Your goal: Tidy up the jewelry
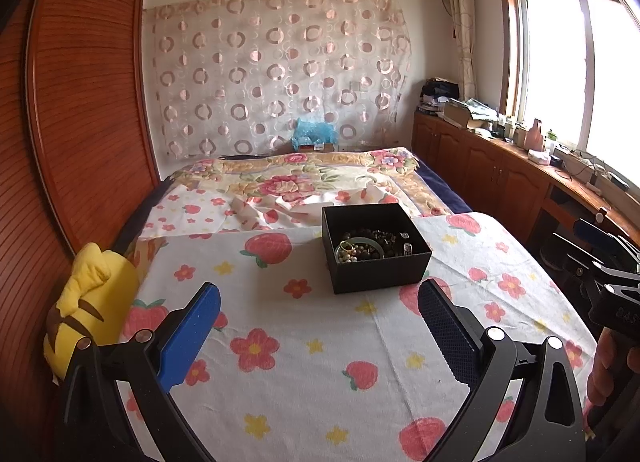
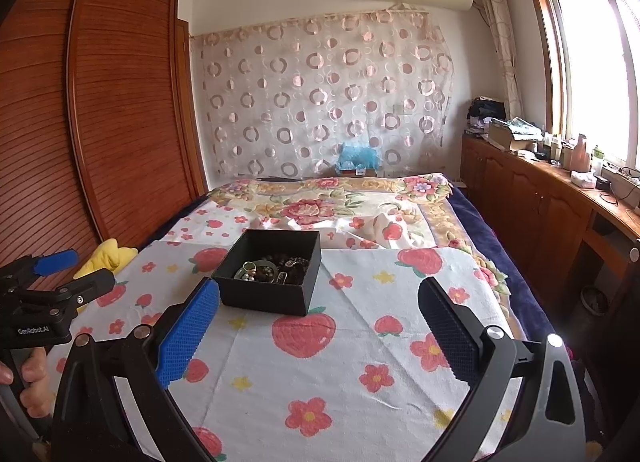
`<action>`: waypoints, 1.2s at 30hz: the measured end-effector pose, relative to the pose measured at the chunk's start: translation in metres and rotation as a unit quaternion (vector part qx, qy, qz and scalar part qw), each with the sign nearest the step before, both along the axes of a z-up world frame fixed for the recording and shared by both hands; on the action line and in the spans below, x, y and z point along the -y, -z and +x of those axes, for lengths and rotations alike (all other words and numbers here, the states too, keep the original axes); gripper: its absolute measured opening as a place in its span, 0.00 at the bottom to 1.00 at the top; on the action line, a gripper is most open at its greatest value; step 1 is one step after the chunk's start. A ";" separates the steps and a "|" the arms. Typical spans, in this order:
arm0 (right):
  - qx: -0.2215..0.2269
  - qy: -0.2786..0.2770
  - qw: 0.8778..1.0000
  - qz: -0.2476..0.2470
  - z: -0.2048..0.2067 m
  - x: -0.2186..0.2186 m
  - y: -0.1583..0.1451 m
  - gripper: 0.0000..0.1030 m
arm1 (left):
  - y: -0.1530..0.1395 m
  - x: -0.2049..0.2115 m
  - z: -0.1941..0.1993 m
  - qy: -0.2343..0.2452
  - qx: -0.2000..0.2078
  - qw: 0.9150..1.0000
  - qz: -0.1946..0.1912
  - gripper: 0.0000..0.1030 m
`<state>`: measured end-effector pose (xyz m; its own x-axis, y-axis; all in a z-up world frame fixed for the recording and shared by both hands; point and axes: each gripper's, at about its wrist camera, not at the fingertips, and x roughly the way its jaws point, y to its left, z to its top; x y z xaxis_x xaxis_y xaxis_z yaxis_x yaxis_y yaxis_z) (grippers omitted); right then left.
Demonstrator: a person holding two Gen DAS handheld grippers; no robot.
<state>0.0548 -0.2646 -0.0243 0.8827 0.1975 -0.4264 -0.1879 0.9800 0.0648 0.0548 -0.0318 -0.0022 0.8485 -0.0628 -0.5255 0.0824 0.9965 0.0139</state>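
A black open box stands on the strawberry-print cloth on the bed. It holds a heap of jewelry: dark beads, a pale green bangle, small gold and silver pieces. My left gripper is open and empty, hovering over the cloth short of the box. In the right wrist view the box sits ahead and left, with the jewelry inside. My right gripper is open and empty, with its left fingertip close to the box's near left corner.
A yellow plush toy lies at the bed's left edge against a wooden wardrobe. A floral blanket covers the far bed. Wooden cabinets with clutter run under the window at right. The right gripper's body shows at the left view's right edge.
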 end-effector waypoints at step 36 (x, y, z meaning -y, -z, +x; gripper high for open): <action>0.000 -0.001 1.000 0.001 0.001 0.002 0.002 0.97 | 0.001 0.004 -0.003 0.001 0.005 1.000 -0.002 0.93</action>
<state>0.0560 -0.2662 -0.0260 0.8821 0.1998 -0.4266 -0.1892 0.9796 0.0677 0.0518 -0.0354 -0.0029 0.8536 -0.0673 -0.5166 0.0851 0.9963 0.0109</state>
